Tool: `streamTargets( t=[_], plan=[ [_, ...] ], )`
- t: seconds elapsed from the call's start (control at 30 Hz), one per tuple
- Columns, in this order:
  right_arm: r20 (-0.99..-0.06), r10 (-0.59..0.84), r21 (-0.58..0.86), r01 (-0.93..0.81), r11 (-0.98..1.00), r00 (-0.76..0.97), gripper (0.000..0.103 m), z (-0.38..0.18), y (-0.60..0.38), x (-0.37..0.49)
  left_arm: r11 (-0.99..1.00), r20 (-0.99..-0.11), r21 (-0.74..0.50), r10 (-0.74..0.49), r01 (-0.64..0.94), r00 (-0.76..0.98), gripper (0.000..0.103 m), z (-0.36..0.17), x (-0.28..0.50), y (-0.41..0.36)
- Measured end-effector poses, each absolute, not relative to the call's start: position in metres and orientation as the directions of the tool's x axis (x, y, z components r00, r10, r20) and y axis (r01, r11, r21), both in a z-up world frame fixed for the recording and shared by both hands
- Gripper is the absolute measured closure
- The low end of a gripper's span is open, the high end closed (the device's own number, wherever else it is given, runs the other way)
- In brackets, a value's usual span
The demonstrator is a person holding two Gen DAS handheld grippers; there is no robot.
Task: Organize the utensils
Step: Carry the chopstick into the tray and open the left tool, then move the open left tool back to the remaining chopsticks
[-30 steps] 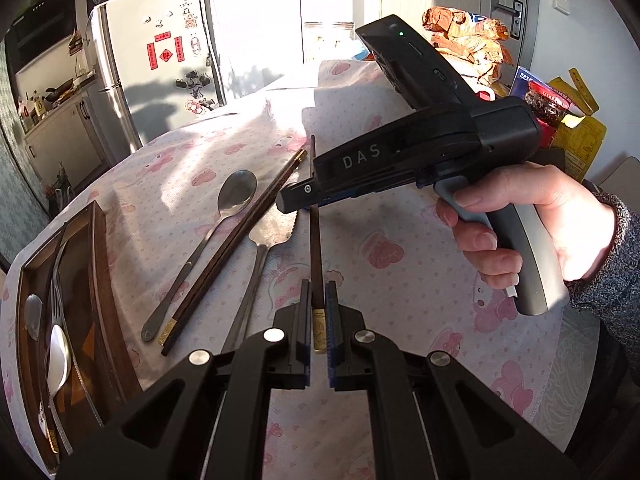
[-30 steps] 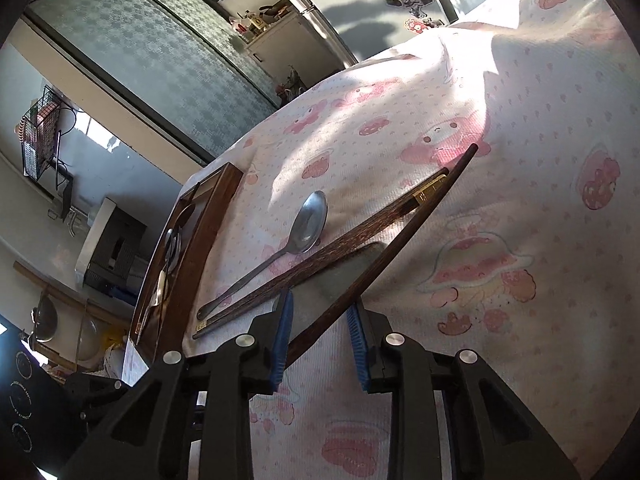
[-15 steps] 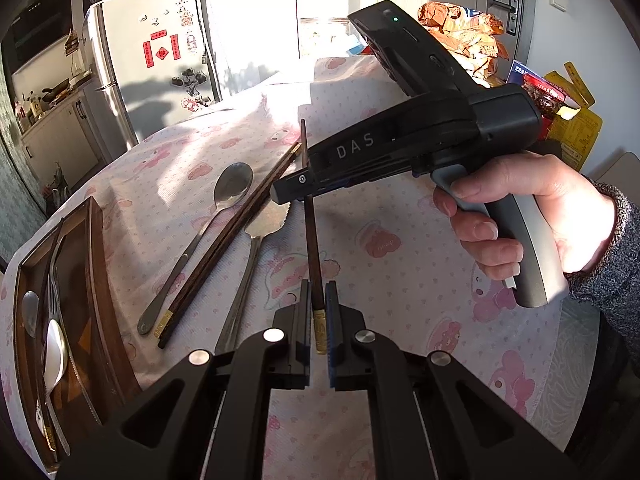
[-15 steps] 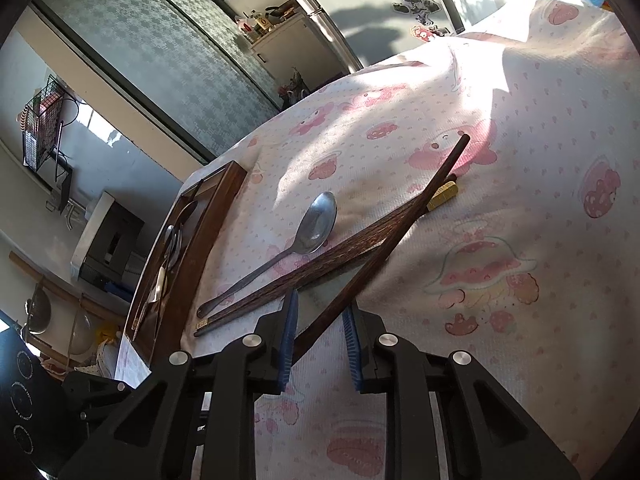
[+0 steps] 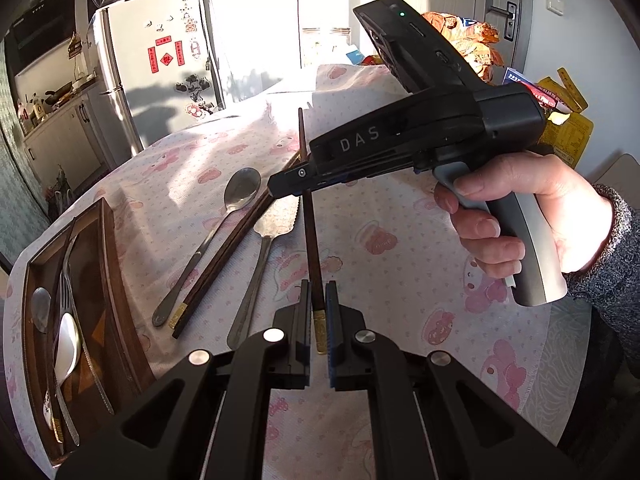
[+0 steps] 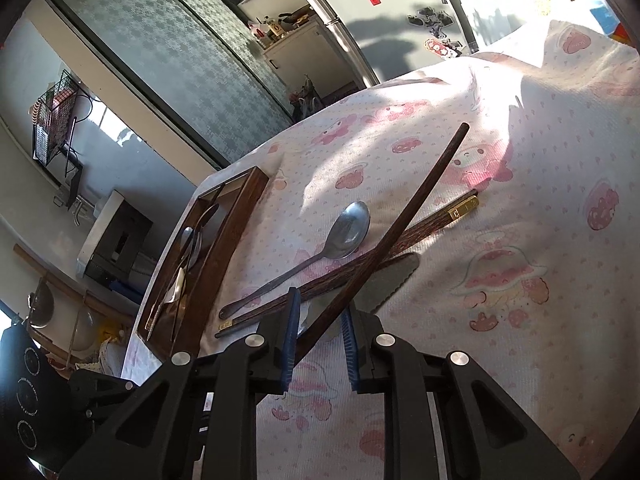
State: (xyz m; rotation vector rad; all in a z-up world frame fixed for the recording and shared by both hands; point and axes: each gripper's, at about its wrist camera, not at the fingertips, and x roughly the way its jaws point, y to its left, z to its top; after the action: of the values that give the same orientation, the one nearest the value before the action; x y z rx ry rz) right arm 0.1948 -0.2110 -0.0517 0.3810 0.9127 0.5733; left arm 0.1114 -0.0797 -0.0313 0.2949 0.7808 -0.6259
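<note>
My left gripper [image 5: 318, 320] is shut on the gold-capped end of a dark wooden chopstick [image 5: 310, 236], which is lifted off the cloth. My right gripper [image 6: 320, 340] reaches in from the right; its jaws stand apart around the same chopstick [image 6: 404, 224] near its middle without clamping it. On the cloth lie a spoon [image 5: 216, 236], a pair of chopsticks [image 5: 232, 248] and a serrated server [image 5: 264, 256]. The wooden tray [image 5: 116, 280] at the left holds a fork, spoons and a knife.
The table wears a white cloth with pink prints [image 5: 400, 248]. Snack bags and boxes [image 5: 552, 104] crowd the far right. A fridge [image 5: 160, 64] and kitchen counter stand behind. The table edge runs just past the tray [image 6: 240, 216].
The held chopstick has risen and its far tip has tilted up. The right gripper's jaws have opened wider around it. The utensils on the cloth have not moved.
</note>
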Motion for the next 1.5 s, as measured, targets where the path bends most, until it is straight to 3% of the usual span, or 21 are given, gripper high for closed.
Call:
streamTargets(
  t=[0.33, 0.97, 1.13, 1.23, 1.33, 1.47, 1.5],
  plan=[
    [-0.62, 0.645, 0.511, -0.394, 0.764, 0.447, 0.083, -0.025, -0.135, 0.201, 0.827, -0.709, 0.045, -0.368, 0.56, 0.601, 0.096, -0.013, 0.099, -0.02],
    [-0.635, 0.694, 0.512, -0.487, 0.707, 0.34, 0.084, -0.038, 0.025, 0.256, 0.955, -0.711, 0.053, -0.168, 0.291, 0.683, 0.096, -0.032, 0.135, 0.115],
    [-0.638, 0.689, 0.505, -0.488, 0.712, 0.344, 0.082, -0.038, 0.023, 0.252, 0.96, -0.718, 0.061, -0.149, 0.274, 0.68, 0.096, -0.033, 0.14, 0.12],
    [-0.635, 0.69, 0.502, -0.493, 0.71, 0.347, 0.071, -0.035, 0.012, 0.246, 0.961, -0.719, 0.089, -0.121, 0.263, 0.684, 0.095, -0.034, 0.142, 0.12],
    [-0.626, 0.69, 0.491, -0.504, 0.71, 0.363, 0.067, -0.025, -0.012, 0.239, 0.962, -0.715, 0.1, -0.108, 0.254, 0.69, 0.086, -0.034, 0.142, 0.117],
    [-0.627, 0.658, 0.445, -0.502, 0.741, 0.416, 0.061, -0.006, -0.07, 0.227, 0.963, -0.69, 0.113, -0.1, 0.243, 0.717, 0.046, -0.025, 0.135, 0.113],
    [-0.632, 0.643, 0.433, -0.492, 0.755, 0.432, 0.06, -0.004, -0.089, 0.225, 0.963, -0.68, 0.109, -0.109, 0.247, 0.725, 0.043, -0.021, 0.132, 0.11]
  ],
)
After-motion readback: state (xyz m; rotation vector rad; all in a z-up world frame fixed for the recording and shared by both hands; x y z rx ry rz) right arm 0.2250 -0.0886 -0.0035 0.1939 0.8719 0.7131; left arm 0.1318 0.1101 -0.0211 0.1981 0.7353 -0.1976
